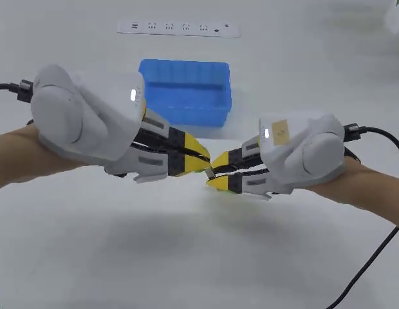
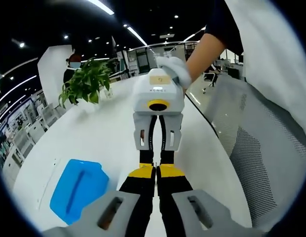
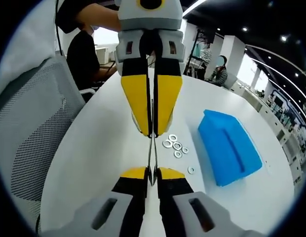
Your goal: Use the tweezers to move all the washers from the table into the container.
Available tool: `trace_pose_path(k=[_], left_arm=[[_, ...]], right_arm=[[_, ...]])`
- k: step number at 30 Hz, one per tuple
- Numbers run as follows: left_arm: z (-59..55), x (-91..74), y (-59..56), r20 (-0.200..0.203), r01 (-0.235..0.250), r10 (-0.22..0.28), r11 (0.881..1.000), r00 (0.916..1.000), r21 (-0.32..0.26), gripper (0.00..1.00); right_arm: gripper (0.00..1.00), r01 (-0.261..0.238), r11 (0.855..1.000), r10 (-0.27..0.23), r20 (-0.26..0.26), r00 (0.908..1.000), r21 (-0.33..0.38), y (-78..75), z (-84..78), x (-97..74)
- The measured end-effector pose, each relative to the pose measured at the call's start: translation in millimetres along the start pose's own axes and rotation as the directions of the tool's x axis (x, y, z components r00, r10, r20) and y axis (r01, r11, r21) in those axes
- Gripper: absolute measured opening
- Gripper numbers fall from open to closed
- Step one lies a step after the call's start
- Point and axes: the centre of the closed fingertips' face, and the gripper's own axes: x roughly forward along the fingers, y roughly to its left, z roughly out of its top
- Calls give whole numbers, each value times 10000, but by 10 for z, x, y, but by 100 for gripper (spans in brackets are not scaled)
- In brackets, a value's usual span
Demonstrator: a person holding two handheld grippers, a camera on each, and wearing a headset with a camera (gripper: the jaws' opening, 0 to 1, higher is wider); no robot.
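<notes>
Left gripper and right gripper meet tip to tip in my hands above the white table, the jaws of each pressed onto the thin metal tweezers that bridge them. Washers lie in a loose cluster on the table, near the blue container but outside it; the container sits beyond both tips.

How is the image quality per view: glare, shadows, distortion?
Head view: flat bright light, table nearly washed out, one soft shadow. Left gripper view: strong fisheye bend, ceiling lights blown out. Right gripper view: washers and tweezers sharp.
</notes>
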Motion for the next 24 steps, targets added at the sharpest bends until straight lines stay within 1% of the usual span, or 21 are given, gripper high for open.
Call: trace_pose_path(k=[1, 3, 6, 8, 10, 13, 18, 19, 20, 24], left_arm=[[15, 18, -8, 111, 57, -55, 9999, 9999, -157, 4], [29, 43, 6, 159, -5, 7, 9999, 9999, -105, 4], [56, 77, 22, 254, 63, -61, 9999, 9997, -101, 5], [66, 96, 29, 386, 112, -102, 9996, 9992, -251, 5], [74, 111, 32, 473, 157, -138, 9991, 9988, -404, 5], [82, 131, 34, 507, 188, -167, 9989, 9986, -419, 5], [85, 155, 33, 537, 212, -202, 9996, 9984, -189, 5], [88, 156, 29, 524, 190, -196, 9997, 9984, 120, 5], [89, 155, 6, 496, 299, -316, 9990, 9983, 335, 5], [88, 131, -8, 411, 296, -311, 9989, 9987, 375, 5]], right_arm=[[8, -47, 10000, 47, -7, 10000, -14, 1, -3, -10], [7, -39, 10000, 39, 1, 10000, 26, -12, -17, -25], [7, 24, 9991, -41, 399, 9992, 422, -20, -24, -44], [7, 105, 9978, -145, 606, 9981, 658, -25, -30, -51], [7, 118, 9968, -176, 719, 9973, 794, -28, -32, -54], [7, 129, 9964, -196, 794, 9966, 839, -30, -30, -55], [7, 118, 9955, -204, 908, 9957, 943, -31, -27, -64], [7, 124, 9951, -216, 924, 9955, 981, -32, -26, -64], [7, 119, 9953, -209, 928, 9955, 960, -27, -26, -65], [7, 184, 9966, -251, 833, 9962, 807, -14, 0, -55]])
